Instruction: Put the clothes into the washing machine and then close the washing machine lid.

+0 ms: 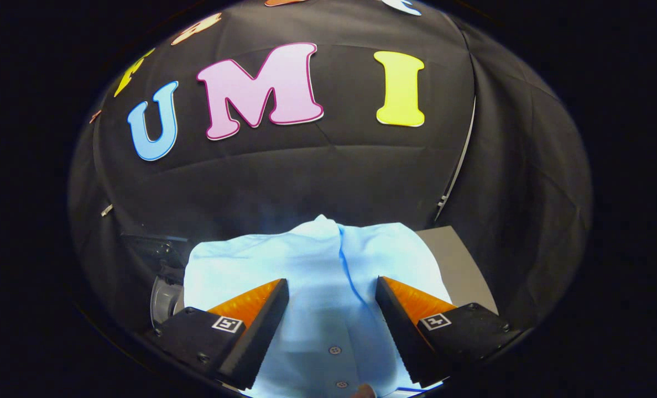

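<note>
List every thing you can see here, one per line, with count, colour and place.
shirt: one, pale blue, lying between and beyond the tool's fingers, spread over the surface ahead
buttons: two seen, pale, on the shirt's placket between the fingers
grey surface: one, grey, showing past the shirt beside one finger
grey round part: one, grey, beside the shirt by the other finger; what it belongs to cannot be told
booth wall: one, black cloth, behind everything
tool: one, fingers spread apart with the shirt between them, not pressing on it
</note>
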`<action>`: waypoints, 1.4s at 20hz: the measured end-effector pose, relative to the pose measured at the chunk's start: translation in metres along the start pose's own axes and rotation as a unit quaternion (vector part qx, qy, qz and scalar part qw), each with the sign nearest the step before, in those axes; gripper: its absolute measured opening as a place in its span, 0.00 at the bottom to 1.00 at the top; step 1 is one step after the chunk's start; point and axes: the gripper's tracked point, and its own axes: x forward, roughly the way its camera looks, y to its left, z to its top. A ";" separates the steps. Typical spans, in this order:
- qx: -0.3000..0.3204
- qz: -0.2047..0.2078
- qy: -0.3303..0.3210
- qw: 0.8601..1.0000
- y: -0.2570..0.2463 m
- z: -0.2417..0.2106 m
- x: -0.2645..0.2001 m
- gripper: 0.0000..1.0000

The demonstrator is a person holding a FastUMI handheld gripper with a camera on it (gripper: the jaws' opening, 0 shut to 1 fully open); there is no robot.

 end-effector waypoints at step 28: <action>0.003 0.018 -0.041 0.999 0.007 0.023 -0.050 0.14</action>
